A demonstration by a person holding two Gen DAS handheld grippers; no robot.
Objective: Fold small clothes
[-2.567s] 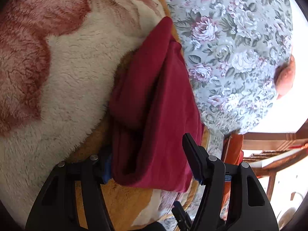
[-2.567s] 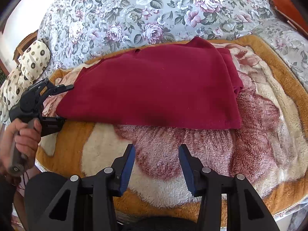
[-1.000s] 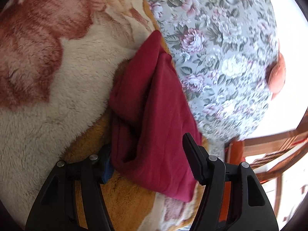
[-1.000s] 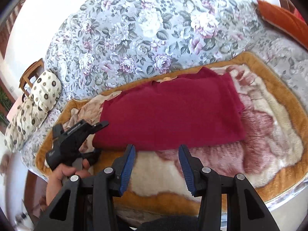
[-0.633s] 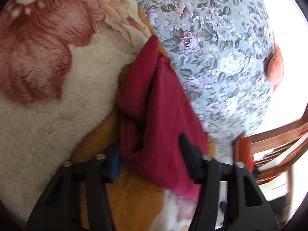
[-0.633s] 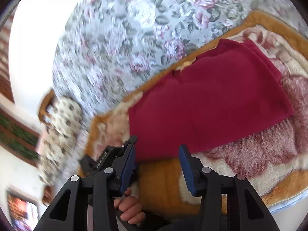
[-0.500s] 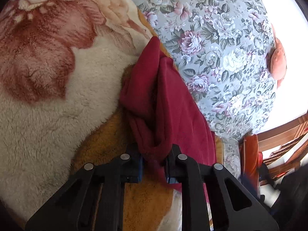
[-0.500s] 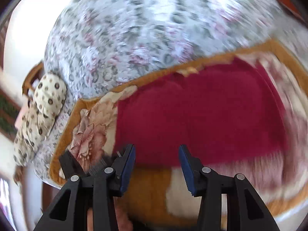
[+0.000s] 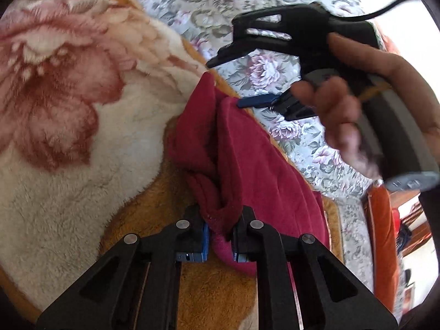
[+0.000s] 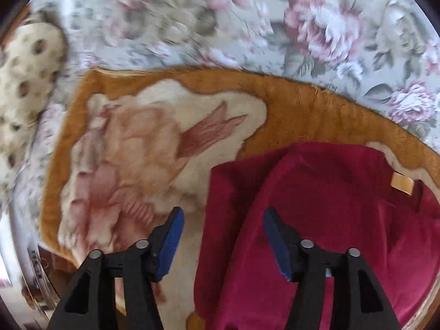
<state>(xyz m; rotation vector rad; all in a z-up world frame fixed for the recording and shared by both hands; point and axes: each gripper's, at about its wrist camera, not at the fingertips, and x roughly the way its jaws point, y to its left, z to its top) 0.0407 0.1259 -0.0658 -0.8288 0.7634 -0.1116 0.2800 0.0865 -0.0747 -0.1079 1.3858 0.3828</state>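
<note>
A dark red garment (image 9: 242, 148) lies folded on a fluffy orange and cream blanket (image 9: 68, 143). My left gripper (image 9: 220, 228) is shut on a bunched near corner of the garment. My right gripper (image 10: 220, 236) is open and empty, hovering above the garment's left edge (image 10: 316, 220) near its collar end, where a tan label (image 10: 402, 183) shows. In the left wrist view the right gripper (image 9: 247, 82) hangs over the garment's far end, held by a hand (image 9: 357, 104).
The blanket (image 10: 302, 110) covers a floral sofa (image 10: 275, 22). A spotted cushion (image 10: 24, 82) lies at the sofa's left end. An orange cushion (image 9: 382, 242) and wooden furniture (image 9: 415, 225) stand beyond the sofa's other end.
My left gripper has shut on the garment's corner. My right gripper has swung left and down, from facing the whole garment to hovering over its collar end.
</note>
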